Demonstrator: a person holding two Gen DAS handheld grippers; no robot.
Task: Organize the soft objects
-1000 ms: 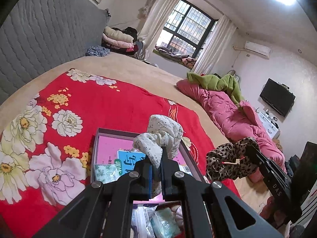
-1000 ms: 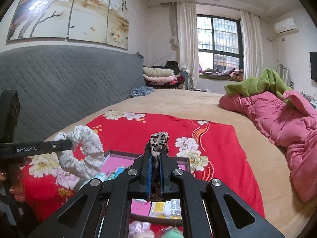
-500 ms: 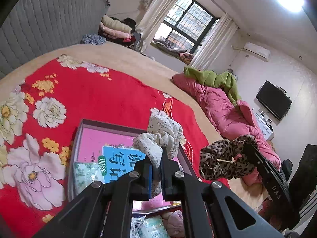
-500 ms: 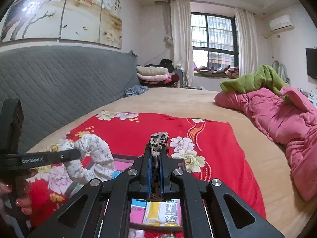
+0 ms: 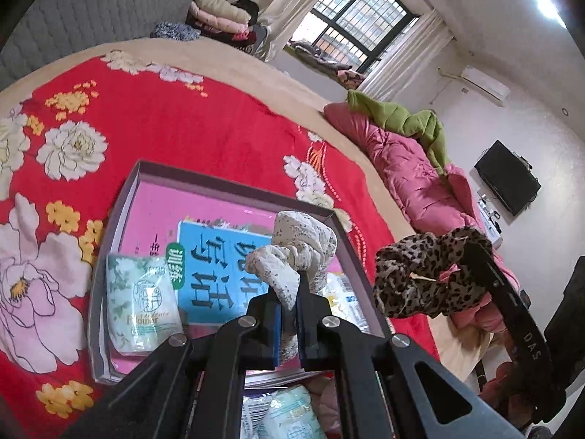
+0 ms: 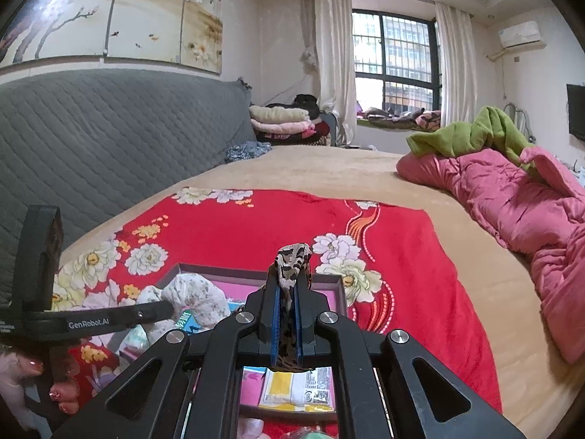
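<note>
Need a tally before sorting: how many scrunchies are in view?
2: the white floral scrunchie in the left hand-held gripper, the leopard-print scrunchie in the right hand-held gripper. The box may hide more.

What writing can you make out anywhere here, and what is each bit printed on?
"GenRobot.AI": on the left claw's black arm, right wrist view.
"DAS": on the right claw's arm, left wrist view.
"训练": green badge on the blue booklet, seen upside down.
Large characters on the booklet: upside down and partly hidden, not sure.
Tissue pack: script too blurred.
Yellow packet: print too small.
</note>
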